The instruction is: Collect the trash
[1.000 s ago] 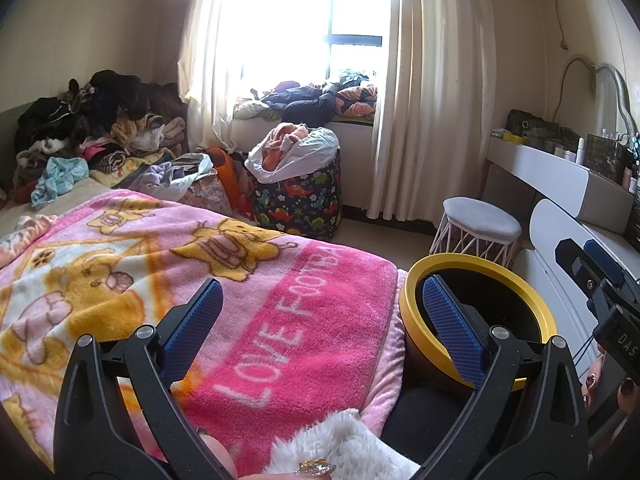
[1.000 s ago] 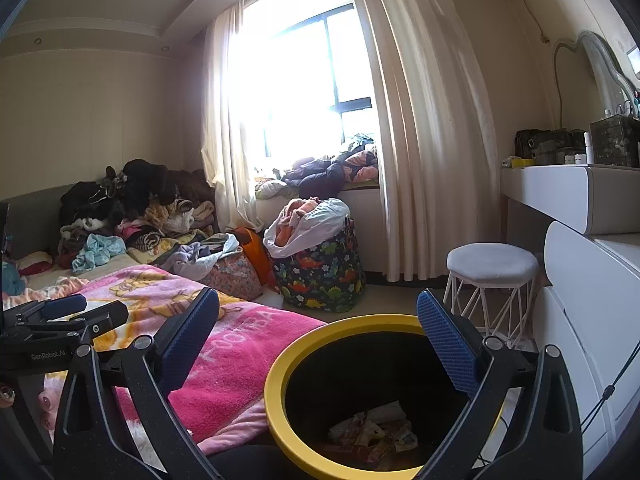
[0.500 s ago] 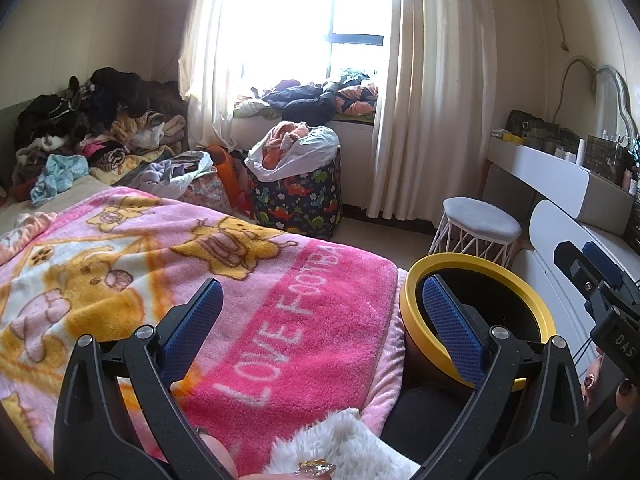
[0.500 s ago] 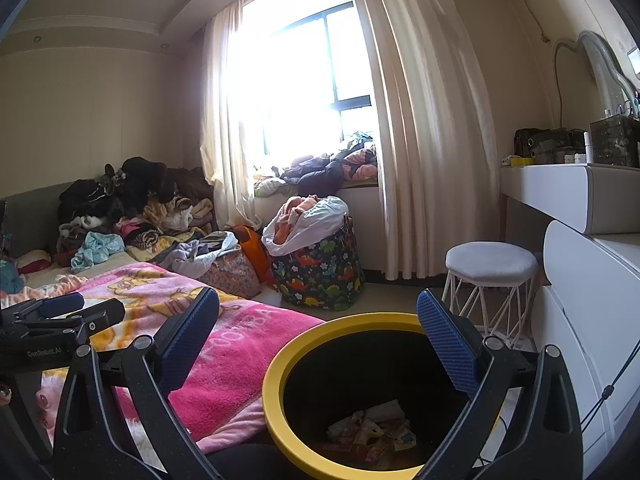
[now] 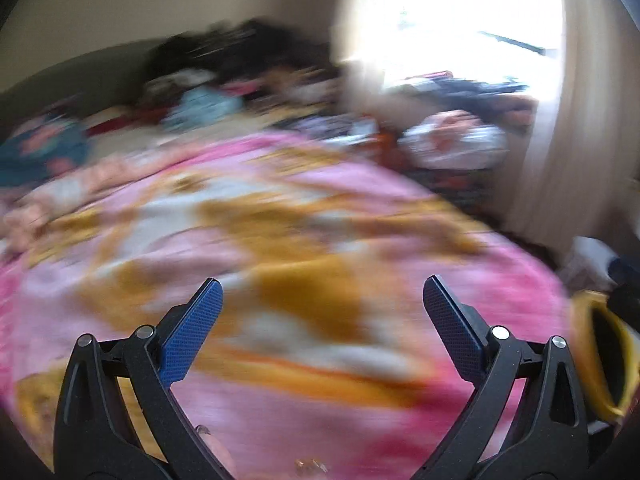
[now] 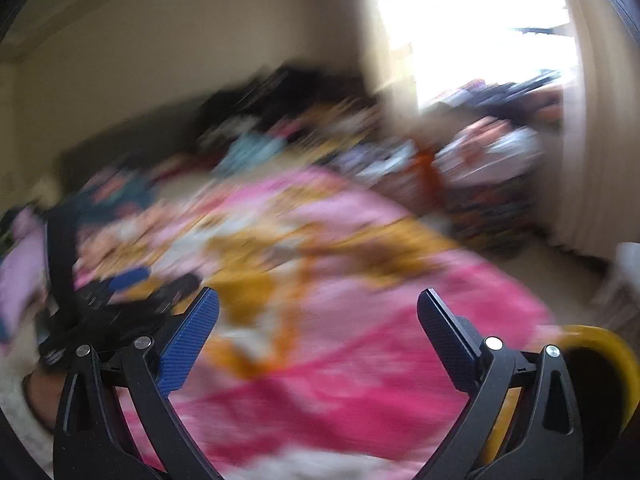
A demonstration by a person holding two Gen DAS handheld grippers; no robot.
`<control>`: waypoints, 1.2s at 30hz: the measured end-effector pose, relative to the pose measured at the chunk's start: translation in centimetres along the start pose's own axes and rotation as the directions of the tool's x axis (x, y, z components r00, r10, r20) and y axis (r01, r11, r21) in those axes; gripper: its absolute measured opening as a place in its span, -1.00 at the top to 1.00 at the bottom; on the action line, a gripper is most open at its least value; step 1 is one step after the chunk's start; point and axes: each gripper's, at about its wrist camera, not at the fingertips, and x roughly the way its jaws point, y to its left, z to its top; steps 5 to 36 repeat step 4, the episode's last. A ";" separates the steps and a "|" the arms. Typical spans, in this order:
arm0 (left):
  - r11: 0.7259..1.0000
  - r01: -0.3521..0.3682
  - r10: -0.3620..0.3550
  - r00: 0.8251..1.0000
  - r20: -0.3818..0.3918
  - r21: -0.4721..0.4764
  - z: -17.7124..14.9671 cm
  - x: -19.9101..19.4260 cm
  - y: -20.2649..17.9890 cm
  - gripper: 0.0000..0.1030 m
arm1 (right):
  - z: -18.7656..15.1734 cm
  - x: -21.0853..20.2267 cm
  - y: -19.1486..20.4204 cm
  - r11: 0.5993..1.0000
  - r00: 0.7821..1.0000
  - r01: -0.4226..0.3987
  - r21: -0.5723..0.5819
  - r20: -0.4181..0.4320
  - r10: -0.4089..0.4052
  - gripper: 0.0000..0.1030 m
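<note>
Both views are heavily blurred. Your left tool [image 5: 322, 296] is spread wide and holds nothing; it points over the pink blanket [image 5: 280, 240] on the bed. Your right tool [image 6: 318, 308] is likewise spread and empty, over the same blanket. The yellow-rimmed bin [image 6: 608, 360] sits at the bed's right edge, low right in both views (its contents cannot be made out). A pile [image 5: 224, 76], probably clothes, lies beyond the bed, near the bright window [image 5: 468, 12].
</note>
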 end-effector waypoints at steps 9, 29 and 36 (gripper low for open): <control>0.962 -0.259 0.248 0.961 -0.127 -0.087 -1.5 4.8 9.1 -0.79 | -1.0 12.0 6.2 0.987 0.959 -0.143 -0.074 -0.256 0.120 -0.88; 0.962 -0.259 0.248 0.961 -0.127 -0.087 -1.5 4.8 9.1 -0.79 | -1.0 12.0 6.2 0.987 0.959 -0.143 -0.074 -0.256 0.120 -0.88; 0.962 -0.259 0.248 0.961 -0.127 -0.087 -1.5 4.8 9.1 -0.79 | -1.0 12.0 6.2 0.987 0.959 -0.143 -0.074 -0.256 0.120 -0.88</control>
